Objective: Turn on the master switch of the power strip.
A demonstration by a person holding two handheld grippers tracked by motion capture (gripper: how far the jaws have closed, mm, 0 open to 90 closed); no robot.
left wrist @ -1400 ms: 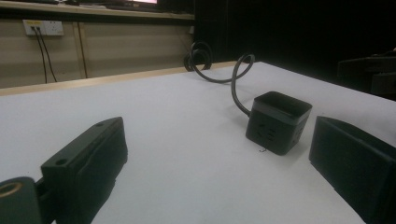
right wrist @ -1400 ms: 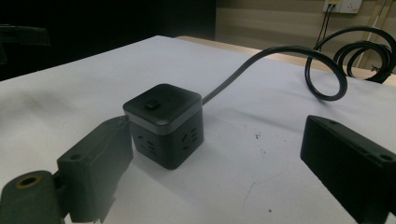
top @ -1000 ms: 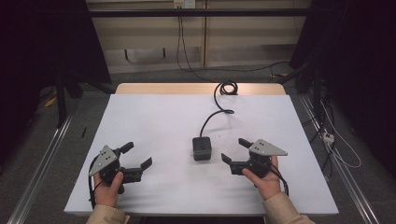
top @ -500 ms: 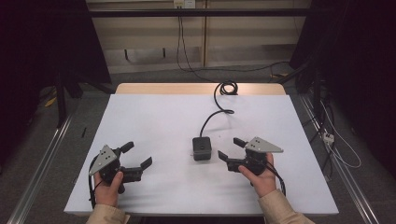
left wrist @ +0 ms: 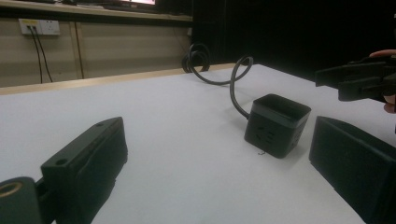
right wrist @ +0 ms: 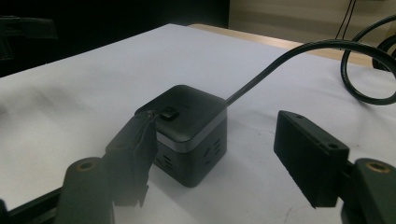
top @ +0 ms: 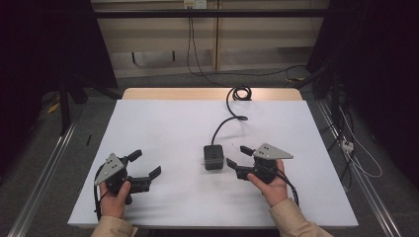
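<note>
From my remote seat, L to R on the white table. My left gripper rests near the front-left edge, held in the left hand, jaws released and standing wide w/ nothing between them. In the left gripper view both jaws are cut off by the bottom and side edges, so I can't see their tips there.

Centre: the black socket cube sits flat on the table, slightly right of middle. Its cable runs toward the far edge and ends in a coil; where it goes past the coil I can't make out. The left gripper view shows the cube's socket slots dimly; the markings are too dark to read.

Right: my right gripper lies just beside the cube, held in the right hand. Its jaws have just been closing but are not clamped; they are parted. In the right gripper view one jaw overlaps the cube's near corner by the small top button; the other stands apart from it. That near jaw is blurred, so I can't tell whether it touches.
</note>
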